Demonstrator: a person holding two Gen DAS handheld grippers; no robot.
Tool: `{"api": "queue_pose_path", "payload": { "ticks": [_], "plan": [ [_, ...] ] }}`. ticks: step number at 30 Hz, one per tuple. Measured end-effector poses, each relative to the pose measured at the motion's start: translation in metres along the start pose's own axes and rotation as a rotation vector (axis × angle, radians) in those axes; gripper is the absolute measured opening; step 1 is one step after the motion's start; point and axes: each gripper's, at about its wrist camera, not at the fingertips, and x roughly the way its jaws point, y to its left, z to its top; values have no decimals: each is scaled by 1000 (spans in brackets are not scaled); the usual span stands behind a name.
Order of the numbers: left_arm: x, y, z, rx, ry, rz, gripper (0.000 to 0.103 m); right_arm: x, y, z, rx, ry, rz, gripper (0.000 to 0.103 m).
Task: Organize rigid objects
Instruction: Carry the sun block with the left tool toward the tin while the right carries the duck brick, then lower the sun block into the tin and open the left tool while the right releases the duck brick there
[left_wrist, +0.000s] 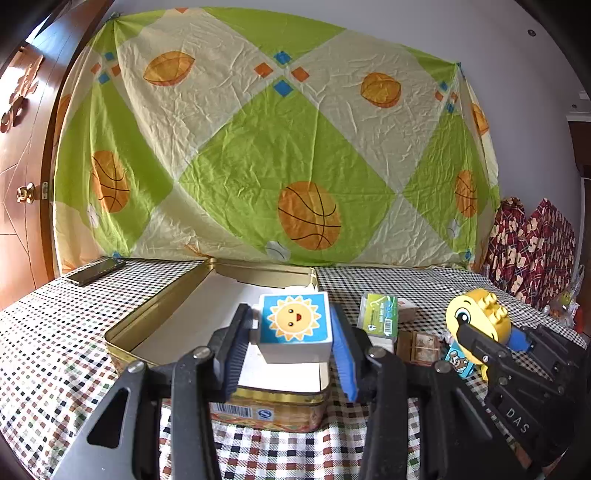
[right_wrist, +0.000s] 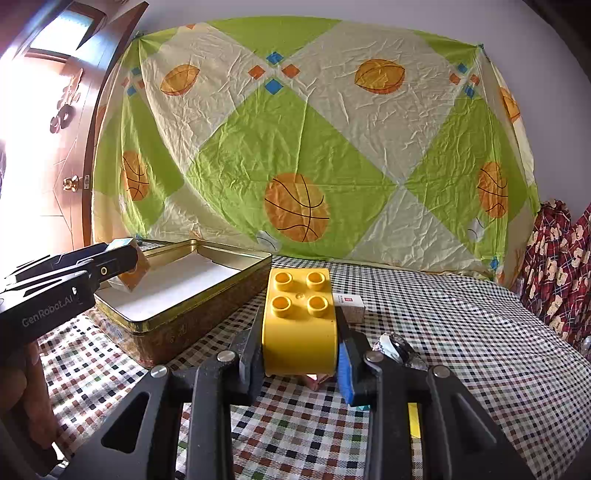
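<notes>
Left tongs (left_wrist: 293, 332) clamped on a white cube block (left_wrist: 295, 325), blue pads pressing its two side faces; sun-print face, blue ground, turned up and toward the camera, block slightly tilted, held above the near end of the tin box (left_wrist: 155, 317). No long axis on the cube; edges crisp, faces smooth and matte.

Right tongs (right_wrist: 300, 343) clamped on a yellow plastic brick (right_wrist: 300, 321), held clear above the checked cloth on the table (right_wrist: 461, 332). Four round studs facing up and away, rounded glossy side toward the camera, long axis running away from the lens. From the left wrist view, same brick showing a printed cartoon eye on its side.

Beyond, tin box rectangular, gold-rimmed metal, white inside, patterned outer wall, long axis slanting away to the left; lid off or hinged back, cannot tell which.

Beside the box to the right: small green-labelled clear case (left_wrist: 380, 314), brown framed tile (left_wrist: 421, 345), small white carton (right_wrist: 349, 301), crumpled foil-wrapped piece (right_wrist: 399, 349).

Far left corner, dark phone (left_wrist: 96, 271) lying flat. Behind, creased green and cream basketball sheet (left_wrist: 266, 147) hung on the wall.
</notes>
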Motion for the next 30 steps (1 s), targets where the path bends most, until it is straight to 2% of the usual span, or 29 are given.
{"api": "queue_pose_path", "payload": {
  "ticks": [30],
  "plan": [
    [-1,43,1,-52,16,43,42,7,51,7,-64,-2,73,34]
  ]
}}
